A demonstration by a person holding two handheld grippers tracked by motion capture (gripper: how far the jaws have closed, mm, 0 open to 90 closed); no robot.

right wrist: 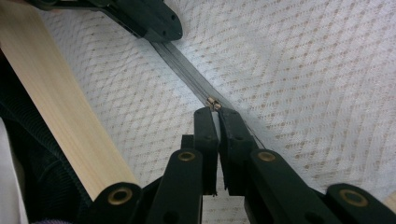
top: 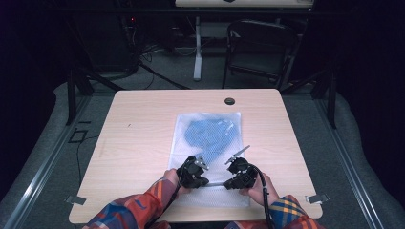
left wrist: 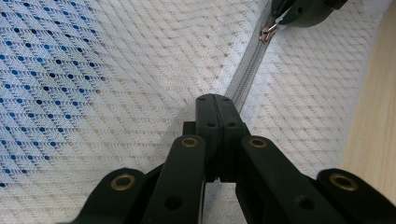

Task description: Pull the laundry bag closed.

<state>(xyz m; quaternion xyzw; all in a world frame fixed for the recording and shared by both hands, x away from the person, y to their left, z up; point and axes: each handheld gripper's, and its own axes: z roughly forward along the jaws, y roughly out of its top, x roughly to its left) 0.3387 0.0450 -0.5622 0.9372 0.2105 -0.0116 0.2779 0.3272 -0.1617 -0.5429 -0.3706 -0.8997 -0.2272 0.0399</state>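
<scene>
Fingers of the left gripper (left wrist: 215, 105) pinch the mesh bag (top: 210, 143) by its zipper (left wrist: 247, 74); right gripper (right wrist: 215, 112), at three o'clock, grips the zipper pull (right wrist: 214, 102).

We are finding no readable text, label, brand, number or sign anywhere in these views

My grippers: two, left gripper (top: 202, 168) and right gripper (top: 230, 171)
Mesh bag (top: 210, 138): one
Zipper (left wrist: 246, 77): one
Blue garment (top: 207, 136): one
Table (top: 143, 133): one
</scene>
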